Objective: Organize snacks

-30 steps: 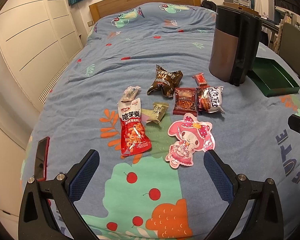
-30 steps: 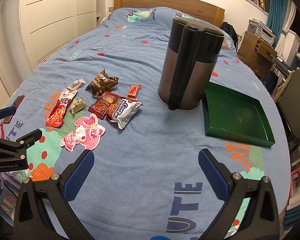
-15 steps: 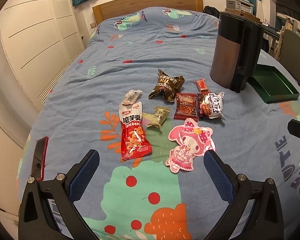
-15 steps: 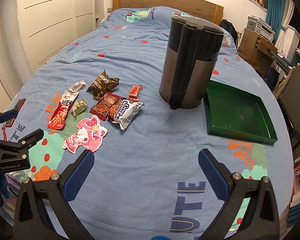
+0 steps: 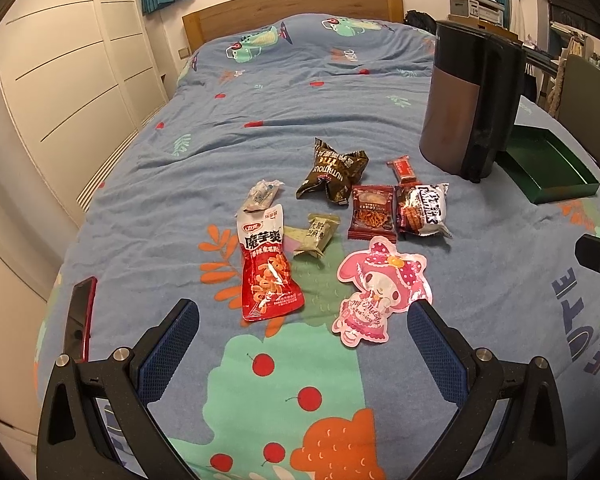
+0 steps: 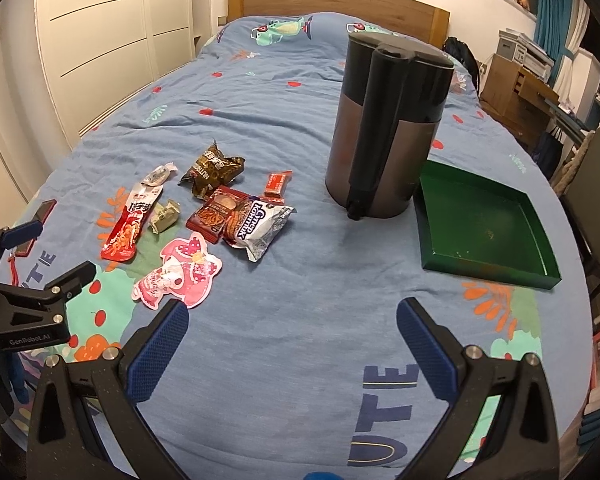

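Several snack packets lie in a loose cluster on the blue bedspread: a red pouch (image 5: 269, 265), a pink character pouch (image 5: 376, 290), a brown bag (image 5: 332, 170), a dark red packet (image 5: 372, 211) and a silver packet (image 5: 422, 209). An empty green tray (image 6: 480, 224) lies right of a tall dark jug (image 6: 384, 128). My left gripper (image 5: 300, 340) is open and empty, hovering just short of the red and pink pouches. My right gripper (image 6: 292, 340) is open and empty over bare bedspread, with the pink pouch (image 6: 180, 276) by its left finger.
A red phone (image 5: 80, 316) lies near the bed's left edge. White wardrobe doors (image 5: 60, 80) stand left of the bed, a wooden headboard (image 5: 292, 8) at the far end. A chair (image 6: 596, 176) and desk furniture stand to the right. The left gripper's body (image 6: 24, 312) shows in the right wrist view.
Both grippers have tilted slightly so the snacks, jug and tray sit a little lower in view. Both stay open and empty; nothing on the bed has moved.
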